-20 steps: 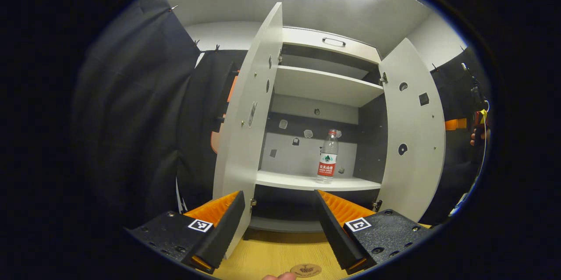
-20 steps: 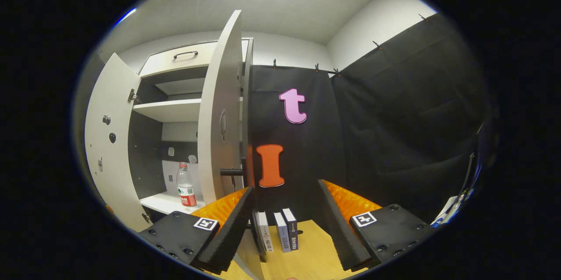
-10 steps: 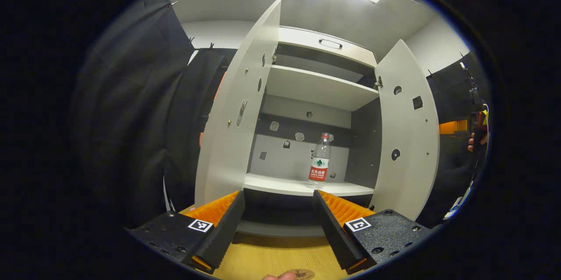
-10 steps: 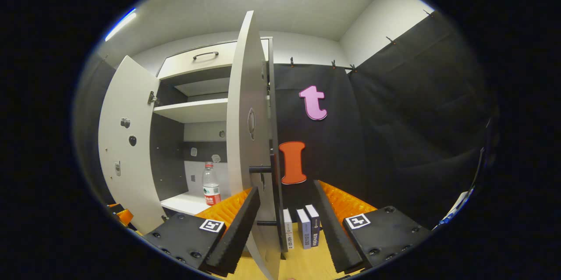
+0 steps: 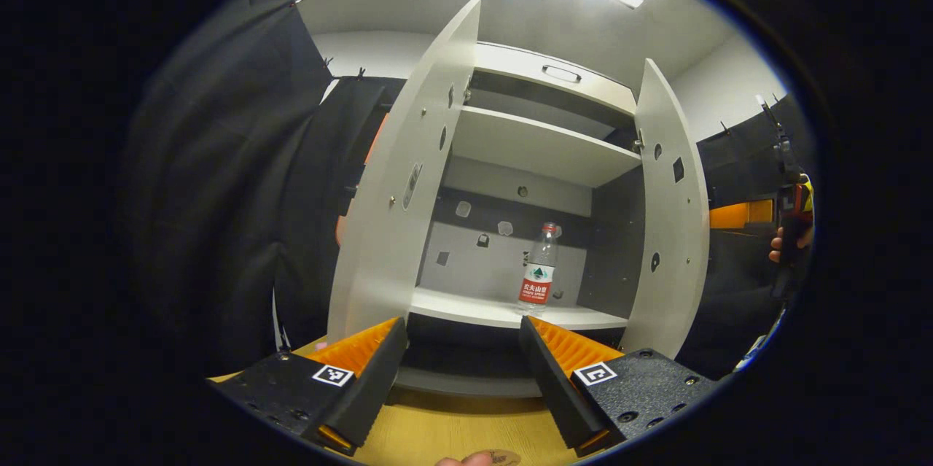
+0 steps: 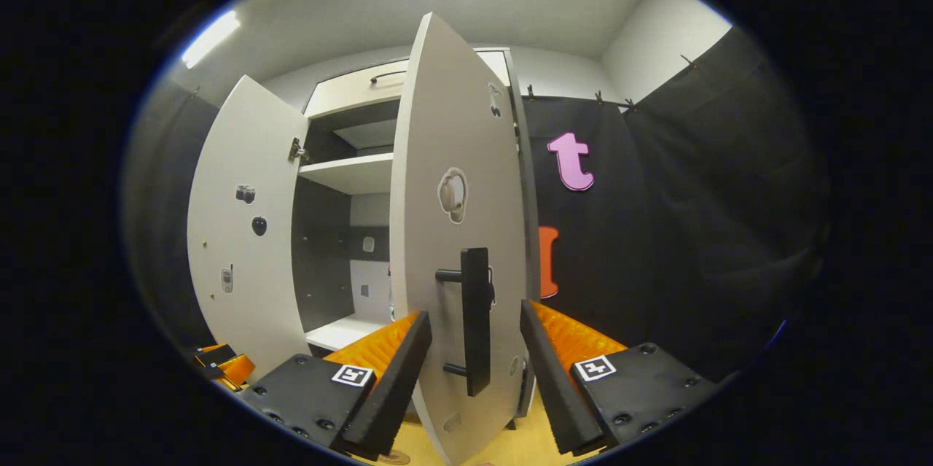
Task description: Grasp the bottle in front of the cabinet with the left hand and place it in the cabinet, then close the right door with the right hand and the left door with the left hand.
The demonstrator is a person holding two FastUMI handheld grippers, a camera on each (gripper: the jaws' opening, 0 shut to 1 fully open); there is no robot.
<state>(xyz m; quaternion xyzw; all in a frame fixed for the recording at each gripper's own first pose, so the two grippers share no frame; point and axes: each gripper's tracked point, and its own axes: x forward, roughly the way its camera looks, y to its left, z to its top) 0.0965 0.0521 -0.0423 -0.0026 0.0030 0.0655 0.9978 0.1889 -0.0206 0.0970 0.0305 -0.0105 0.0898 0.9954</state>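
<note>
A clear water bottle with a red label and red cap stands upright on the cabinet's lower shelf. My left gripper hangs open and empty in front of the cabinet, well short of the shelf. The left door stands wide open. The right door is swung partway in. In the right gripper view its outer face is close in front. Its black bar handle lies between the fingers of my open right gripper; I cannot tell whether a finger touches the door.
An upper shelf and a drawer with a handle sit above the bottle. The yellow wooden tabletop runs under both grippers. A hand holds the right gripper at the far right. The left door's inner face is at left.
The right door has swung from wide open toward shut. My right gripper came round to its outer face, so the handle now lies between its fingers. The bottle has not moved.
</note>
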